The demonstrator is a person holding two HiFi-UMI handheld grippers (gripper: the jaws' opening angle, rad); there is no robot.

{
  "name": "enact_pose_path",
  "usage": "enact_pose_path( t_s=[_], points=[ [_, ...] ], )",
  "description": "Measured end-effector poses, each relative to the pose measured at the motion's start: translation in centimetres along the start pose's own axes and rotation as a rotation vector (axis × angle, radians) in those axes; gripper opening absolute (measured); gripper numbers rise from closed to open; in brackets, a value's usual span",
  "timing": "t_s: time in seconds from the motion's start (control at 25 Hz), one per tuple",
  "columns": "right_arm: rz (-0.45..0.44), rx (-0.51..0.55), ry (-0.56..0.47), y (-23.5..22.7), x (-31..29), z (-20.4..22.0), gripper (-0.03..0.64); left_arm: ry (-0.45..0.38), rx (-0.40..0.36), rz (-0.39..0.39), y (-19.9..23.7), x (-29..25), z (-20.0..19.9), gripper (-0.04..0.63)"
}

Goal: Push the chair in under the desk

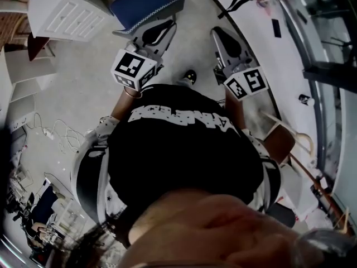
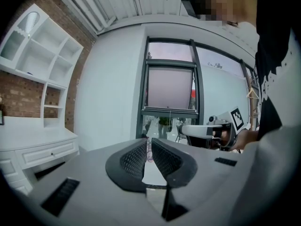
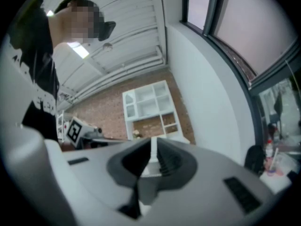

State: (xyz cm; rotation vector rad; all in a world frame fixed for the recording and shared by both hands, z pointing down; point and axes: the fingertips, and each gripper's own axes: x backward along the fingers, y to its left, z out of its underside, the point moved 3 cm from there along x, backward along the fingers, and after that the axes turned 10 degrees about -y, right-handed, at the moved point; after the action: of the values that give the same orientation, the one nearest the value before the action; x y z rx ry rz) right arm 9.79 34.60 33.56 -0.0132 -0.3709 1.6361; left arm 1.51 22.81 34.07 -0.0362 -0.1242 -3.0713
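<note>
In the head view the chair (image 1: pixel 142 1), with a blue seat in a grey shell, stands at the top, next to the white desk (image 1: pixel 70 15) with drawers. My left gripper (image 1: pixel 165 25) points at the chair's near edge, its jaws nearly together and nothing between them; whether it touches the chair I cannot tell. My right gripper (image 1: pixel 218 33) hangs to the right over bare floor, shut and empty. The left gripper view shows its closed jaws (image 2: pixel 149 147) facing a window. The right gripper view shows its pads (image 3: pixel 154 147) together.
A white shelf unit (image 2: pixel 42 65) rises over the desk (image 2: pixel 37 147) against a brick wall. White cables (image 1: pixel 56 133) lie on the floor at the left. A wooden stand (image 1: pixel 279 141) and a glass wall (image 1: pixel 318 49) run along the right. My black-shirted torso (image 1: pixel 184 149) fills the middle.
</note>
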Motion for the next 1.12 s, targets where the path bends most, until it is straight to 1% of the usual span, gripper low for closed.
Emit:
enact_pose_path(
  t_s=[0.16,0.4,0.6,0.76,0.88,1.0,1.12],
  points=[
    [-0.012,-0.016,0.012,-0.6,-0.2,0.4,0.034,0.014,-0.005,-0.021,0.1,-0.1,0.0,0.057],
    [-0.027,-0.037,0.025,-1.1,-0.7,1.4,0.034,0.04,0.007,-0.066,0.9,0.3,0.6,0.071],
    [-0.054,-0.047,0.039,-1.7,-1.4,2.1,0.034,0.04,-0.005,-0.102,1.8,0.5,1.3,0.077],
    [-0.069,-0.055,0.057,-1.9,-2.7,2.6,0.034,0.052,0.013,-0.132,3.3,0.6,2.0,0.078],
    [-0.076,-0.046,0.075,-2.6,-3.6,2.9,0.034,0.056,0.018,-0.139,4.5,0.0,2.6,0.08],
    [-0.074,-0.038,0.102,-3.7,-5.4,3.8,0.034,0.061,0.032,-0.147,6.7,-0.5,3.6,0.081],
    [-0.088,-0.026,0.124,-4.6,-7.7,4.3,0.034,0.071,0.021,-0.163,8.9,-0.9,3.9,0.085]
  ],
)
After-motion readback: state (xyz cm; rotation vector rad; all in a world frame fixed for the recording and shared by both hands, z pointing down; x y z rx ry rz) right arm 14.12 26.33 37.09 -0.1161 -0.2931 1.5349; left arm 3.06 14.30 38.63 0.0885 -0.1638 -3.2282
